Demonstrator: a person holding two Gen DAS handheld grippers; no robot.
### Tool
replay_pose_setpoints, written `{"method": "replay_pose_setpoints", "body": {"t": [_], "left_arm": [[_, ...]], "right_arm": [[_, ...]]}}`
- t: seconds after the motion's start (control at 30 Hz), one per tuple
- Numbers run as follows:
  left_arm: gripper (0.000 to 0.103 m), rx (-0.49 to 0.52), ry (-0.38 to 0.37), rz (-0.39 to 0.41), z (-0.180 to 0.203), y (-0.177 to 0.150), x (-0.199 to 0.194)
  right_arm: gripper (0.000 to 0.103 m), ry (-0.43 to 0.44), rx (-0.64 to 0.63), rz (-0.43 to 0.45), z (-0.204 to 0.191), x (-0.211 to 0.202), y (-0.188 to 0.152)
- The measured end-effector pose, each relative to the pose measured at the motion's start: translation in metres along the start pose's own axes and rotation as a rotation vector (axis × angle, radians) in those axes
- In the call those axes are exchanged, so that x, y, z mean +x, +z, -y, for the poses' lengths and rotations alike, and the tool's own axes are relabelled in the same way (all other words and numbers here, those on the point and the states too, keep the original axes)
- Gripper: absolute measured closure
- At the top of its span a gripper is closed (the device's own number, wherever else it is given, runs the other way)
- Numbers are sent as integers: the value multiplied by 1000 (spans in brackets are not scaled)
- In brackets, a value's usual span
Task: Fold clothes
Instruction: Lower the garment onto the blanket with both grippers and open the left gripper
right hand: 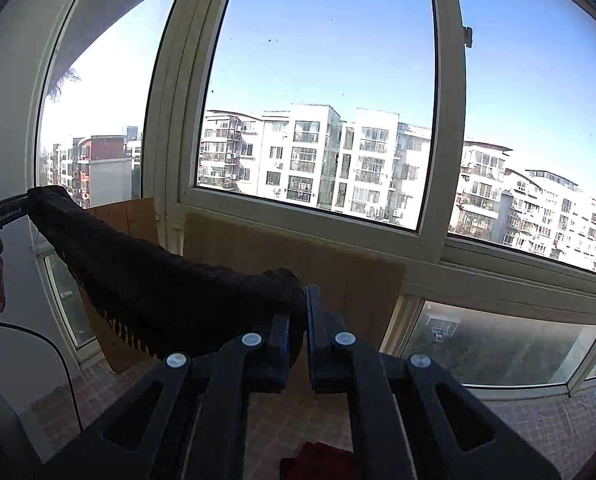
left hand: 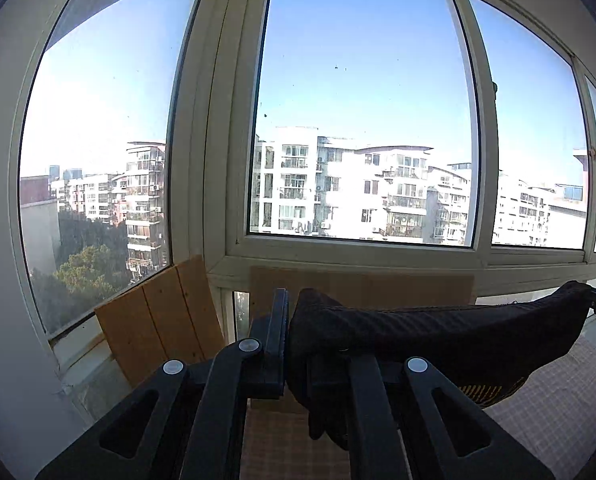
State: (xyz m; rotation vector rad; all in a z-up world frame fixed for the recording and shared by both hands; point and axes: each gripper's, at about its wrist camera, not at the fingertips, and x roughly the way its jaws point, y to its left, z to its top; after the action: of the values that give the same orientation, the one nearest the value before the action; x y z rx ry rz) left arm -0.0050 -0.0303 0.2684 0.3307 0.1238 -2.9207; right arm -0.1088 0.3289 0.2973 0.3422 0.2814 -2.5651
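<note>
A single black ribbed garment [left hand: 437, 332] hangs stretched in the air in front of the window [left hand: 361, 112], one end clamped in each gripper. The left gripper [left hand: 289, 332] has its fingers closed tight on the garment's left end; the cloth bunches over the right finger and drapes down. The right gripper [right hand: 298, 320] likewise pinches the other end, its fingers nearly together with fabric squeezed between them. Yellow lettering shows near the garment's lower hem, unreadable. In the right wrist view the left gripper's body reads "GenRobot.AI". Two wooden boards [left hand: 158, 320] lean below the window. A red cloth [right hand: 317, 464] lies lower down.
</note>
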Motion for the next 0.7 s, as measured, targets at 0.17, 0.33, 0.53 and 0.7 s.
{"method": "replay_pose_setpoints", "body": {"t": [0.17, 0.33, 0.53, 0.7], "left_arm": [[97, -32, 29, -179, -6, -100, 1], [97, -101, 79, -456, -7, -249, -9], [97, -112, 92, -791, 8, -401, -36], [96, -3, 80, -808, 30, -430, -66]], "right_arm": [[96, 57, 28, -179, -9, 18, -84], [96, 101, 86, -451, -31, 26, -224], [96, 106, 218, -748, -45, 11, -371], [96, 78, 284, -834, -45, -13, -420]]}}
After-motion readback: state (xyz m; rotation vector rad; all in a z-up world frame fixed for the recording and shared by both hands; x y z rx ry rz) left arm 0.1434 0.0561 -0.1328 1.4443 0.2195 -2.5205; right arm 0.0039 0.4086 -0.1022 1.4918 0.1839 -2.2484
